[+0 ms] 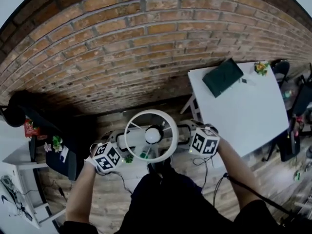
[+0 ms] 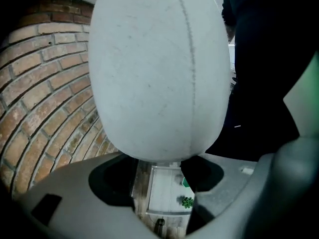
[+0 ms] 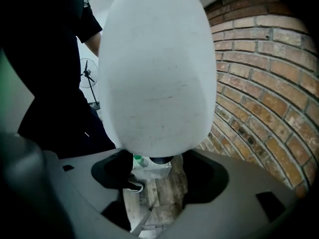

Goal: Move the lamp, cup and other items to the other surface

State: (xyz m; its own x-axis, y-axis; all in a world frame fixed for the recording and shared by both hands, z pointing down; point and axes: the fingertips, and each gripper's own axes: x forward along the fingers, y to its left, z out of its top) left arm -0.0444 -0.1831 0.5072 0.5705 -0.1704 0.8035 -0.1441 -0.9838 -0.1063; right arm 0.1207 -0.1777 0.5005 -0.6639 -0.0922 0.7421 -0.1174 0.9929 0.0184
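Both of your claws are pinching the lamp [image 1: 153, 134]. The left gripper [image 1: 121, 144] and the right gripper [image 1: 186, 133] clamp its white shade from opposite sides with jaws set wide around it. That shade fills each gripper view (nothing else sits between the jaws). You hold the lamp in the air over the floor [image 1: 112, 199], in front of your body and clear of any surface, so I judge the first item lifted but not yet delivered. Beneath it, the left gripper view shows a small table [image 2: 162, 183] with a tiny plant [image 2: 187, 201] and a green thing [image 2: 185, 182] on it (perhaps the cup, too small to tell). Those look like what is left to carry. To your right stands a big table [image 1: 253, 116] bearing a dark book [image 1: 223, 77] and a second plant [image 1: 261, 68]. It is probably the target surface, though the pictures do not settle that. By my reading you are early in the job: the lamp needs setting down, and the rest waits on the small table.
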